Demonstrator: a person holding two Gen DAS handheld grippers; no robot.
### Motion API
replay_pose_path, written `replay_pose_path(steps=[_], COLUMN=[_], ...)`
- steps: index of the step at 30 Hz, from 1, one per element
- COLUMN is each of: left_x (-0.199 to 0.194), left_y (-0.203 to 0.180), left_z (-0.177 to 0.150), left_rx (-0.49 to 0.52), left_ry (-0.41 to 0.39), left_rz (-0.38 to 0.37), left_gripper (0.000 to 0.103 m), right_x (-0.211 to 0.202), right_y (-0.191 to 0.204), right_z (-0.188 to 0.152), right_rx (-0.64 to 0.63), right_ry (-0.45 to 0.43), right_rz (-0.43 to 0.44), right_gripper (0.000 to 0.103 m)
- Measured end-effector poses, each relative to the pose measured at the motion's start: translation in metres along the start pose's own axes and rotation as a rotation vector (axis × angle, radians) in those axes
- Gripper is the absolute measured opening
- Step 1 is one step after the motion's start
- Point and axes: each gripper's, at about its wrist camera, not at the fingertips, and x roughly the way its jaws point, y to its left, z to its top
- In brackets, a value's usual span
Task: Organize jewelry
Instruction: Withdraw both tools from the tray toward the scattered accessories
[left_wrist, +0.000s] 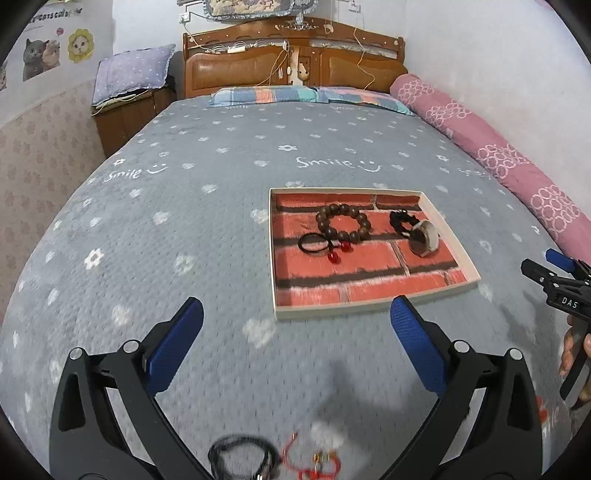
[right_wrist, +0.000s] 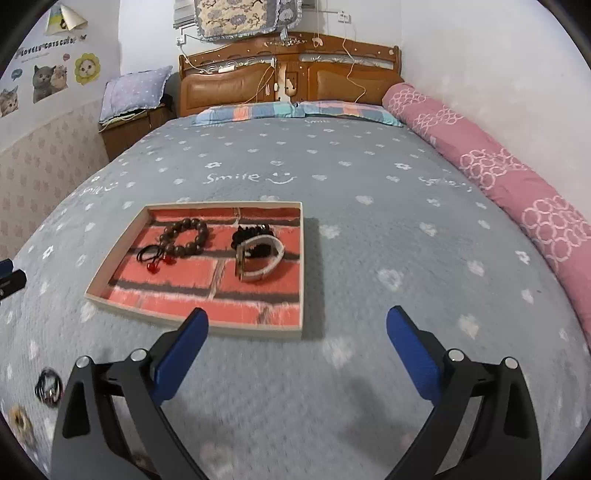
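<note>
Brick-patterned tray (left_wrist: 369, 299) ahead of our jaws holds the wooden bead bracelet (left_wrist: 342, 223) and watch (left_wrist: 424, 238); we keep both grippers wide and empty, since black cord (left_wrist: 242, 456) and red string (left_wrist: 308, 461) wait beneath the left gripper (left_wrist: 297, 339).

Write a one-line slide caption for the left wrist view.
Open left gripper hovers before a brick-patterned tray holding a beaded bracelet.

tray (left_wrist: 369, 310) on bed (left_wrist: 221, 184), bead bracelet (left_wrist: 343, 223) left of watch (left_wrist: 424, 238) inside
</note>
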Motion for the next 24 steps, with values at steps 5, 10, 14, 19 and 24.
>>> replay_pose_path(steps=[5, 10, 14, 19, 24], left_x=[-0.030, -0.058, -0.075, -0.093, -0.106], left_y=[0.003, 0.005, 0.010, 0.015, 0.020], left_z=[-0.036, -0.080, -0.113, -0.154, -0.193], left_rx=[0.012, 0.008, -0.014, -0.031, -0.031], left_ry=[-0.028, -0.051, -0.069, -0.089, -0.107], left_rz=[0.029, 0.035, 0.047, 0.073, 0.102], left_gripper=[0.098, 0.098, 0.098, 0.098, 0.098], right_x=[-0.044, -0.074, -0.089, -0.104, -0.110], right_y=[-0.004, -0.009, -0.015, -0.020, -0.031], right_z=[-0.029, -0.071, -0.102, -0.143, -0.177], right_rx=[-0.008, -0.017, -0.003, 0.012, 0.038], right_ry=[-0.047, -0.072, -0.084, -0.104, -0.114], right_rz=[-0.009, -0.019, -0.035, -0.040, -0.063], right_gripper=[0.097, 0.097, 0.097, 0.097, 0.097])
